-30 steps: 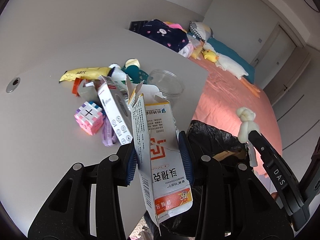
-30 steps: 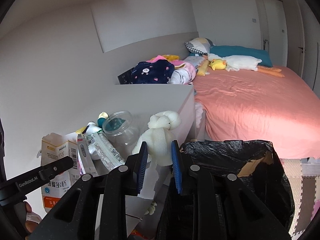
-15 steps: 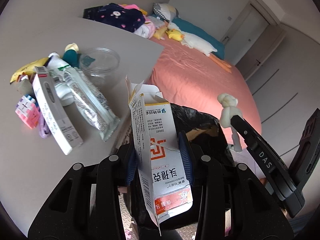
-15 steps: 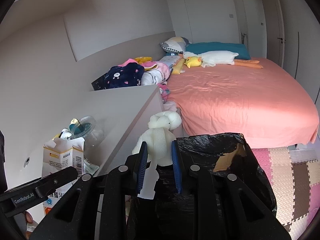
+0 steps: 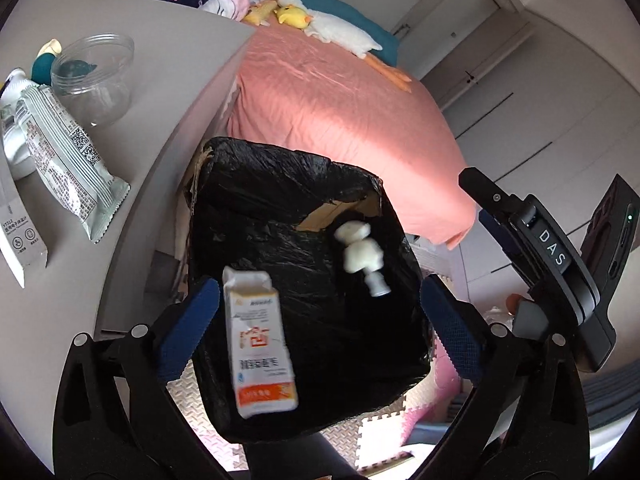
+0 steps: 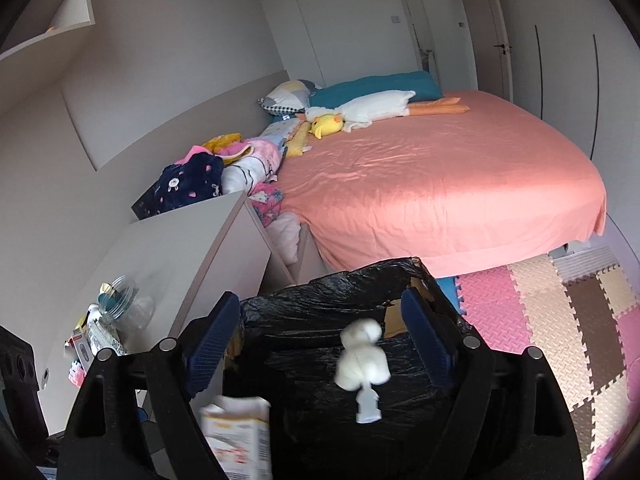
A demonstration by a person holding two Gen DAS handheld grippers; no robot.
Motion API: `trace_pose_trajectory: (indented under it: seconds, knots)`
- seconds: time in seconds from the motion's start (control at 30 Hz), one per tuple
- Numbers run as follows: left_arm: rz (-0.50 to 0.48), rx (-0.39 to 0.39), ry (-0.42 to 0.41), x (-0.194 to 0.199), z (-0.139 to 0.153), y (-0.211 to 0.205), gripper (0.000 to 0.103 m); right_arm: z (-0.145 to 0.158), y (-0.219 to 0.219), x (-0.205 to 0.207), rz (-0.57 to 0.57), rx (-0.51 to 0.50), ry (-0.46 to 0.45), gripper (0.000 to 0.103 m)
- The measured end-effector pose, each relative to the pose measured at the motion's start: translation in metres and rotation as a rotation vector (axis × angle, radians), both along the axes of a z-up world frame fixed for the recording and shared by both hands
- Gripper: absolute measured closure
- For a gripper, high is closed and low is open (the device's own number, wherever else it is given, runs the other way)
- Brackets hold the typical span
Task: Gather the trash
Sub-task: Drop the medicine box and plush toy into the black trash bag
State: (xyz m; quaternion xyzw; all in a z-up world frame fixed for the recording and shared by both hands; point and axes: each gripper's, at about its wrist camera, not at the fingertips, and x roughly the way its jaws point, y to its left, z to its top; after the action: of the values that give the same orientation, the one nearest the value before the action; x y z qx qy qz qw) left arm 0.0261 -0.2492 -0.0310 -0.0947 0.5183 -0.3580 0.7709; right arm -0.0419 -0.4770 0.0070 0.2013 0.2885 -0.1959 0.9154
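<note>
A black-lined trash bin [image 5: 256, 200] stands on the floor beside the grey desk; it also shows in the right wrist view [image 6: 320, 296]. My left gripper [image 5: 320, 320] is open above the bin. A white and orange carton [image 5: 258, 340] falls between its fingers, blurred, and shows low in the right wrist view [image 6: 236, 436]. My right gripper [image 6: 320, 336] is open above the bin. A white foam-like piece with a small nozzle [image 6: 362, 364] falls inside the bin mouth; it shows in the left wrist view [image 5: 360, 252] too.
On the desk [image 5: 168, 64] lie a clear plastic tub [image 5: 94, 76], a grey snack wrapper [image 5: 68, 160] and a white box [image 5: 16, 232]. A bed with a pink sheet [image 6: 440, 184] lies behind the bin. Foam floor mats [image 6: 560, 312] cover the floor to the right.
Both grippers moved over the bin and opened. The carton left the left gripper and the white foam piece left the right gripper; both are dropping into the bin.
</note>
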Motion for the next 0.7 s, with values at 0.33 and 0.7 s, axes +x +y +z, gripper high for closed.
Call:
trace_pose_trajectory:
  seconds: [0.33, 0.7]
  knots:
    - [0.058, 0.0, -0.034, -0.006, 0.004, 0.021, 0.006, 0.0, 0.016, 0.007, 0.041, -0.012, -0.009, 0.02]
    - [0.216, 0.053, -0.089, 0.003, 0.007, 0.072, 0.006, -0.004, 0.069, 0.034, 0.169, -0.054, 0.009, 0.02]
